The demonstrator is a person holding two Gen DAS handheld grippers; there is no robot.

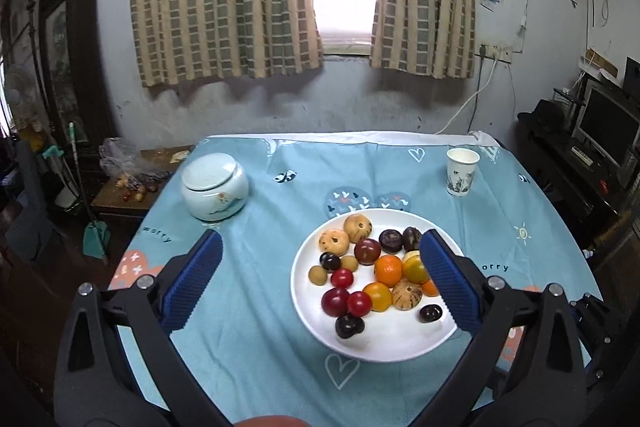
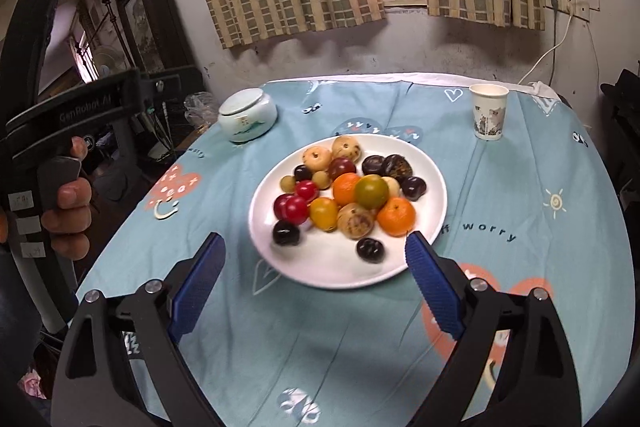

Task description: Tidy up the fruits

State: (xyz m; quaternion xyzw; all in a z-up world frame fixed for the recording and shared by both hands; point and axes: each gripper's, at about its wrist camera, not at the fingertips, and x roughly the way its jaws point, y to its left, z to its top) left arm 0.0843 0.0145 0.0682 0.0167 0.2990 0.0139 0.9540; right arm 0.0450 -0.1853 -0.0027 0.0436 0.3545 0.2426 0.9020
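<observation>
Bench: a blue cloth (image 1: 256, 299) with hearts and the word "worry" is covering the bench under a curtained window.
Plate: a white plate (image 1: 384, 343) is sitting near the middle of the cloth, holding all the fruits (image 2: 344, 195) in one loose heap.
Fruits: two oranges (image 1: 388, 270), red cherry tomatoes (image 1: 342, 277), a yellow tomato (image 1: 377, 297), a green-orange one (image 2: 372, 191), dark plums (image 1: 349, 325), tan speckled rounds (image 1: 358, 227) and small pale-brown berries (image 1: 316, 273) — mostly touching one another; one dark plum (image 1: 431, 313) is lying a little apart near the plate's front.
Left gripper: left gripper (image 1: 320, 283) is hanging above the cloth with its blue pads spread wide, nothing between them but the view of the plate; the right-side pad is overlapping the plate's right rim in the left wrist view.
Right gripper: right gripper (image 2: 316, 279) is standing wide too, gripping nothing — the plate's near rim is showing between the pads.
Hand: a hand (image 2: 70, 211) is wrapping the left tool's handle at the left edge of the right wrist view.
Jar: a pale lidded ceramic jar (image 1: 215, 185) is standing at the far left of the bench, well apart from the plate.
Cup: a printed paper cup (image 1: 461, 171) is standing upright at the far right.
</observation>
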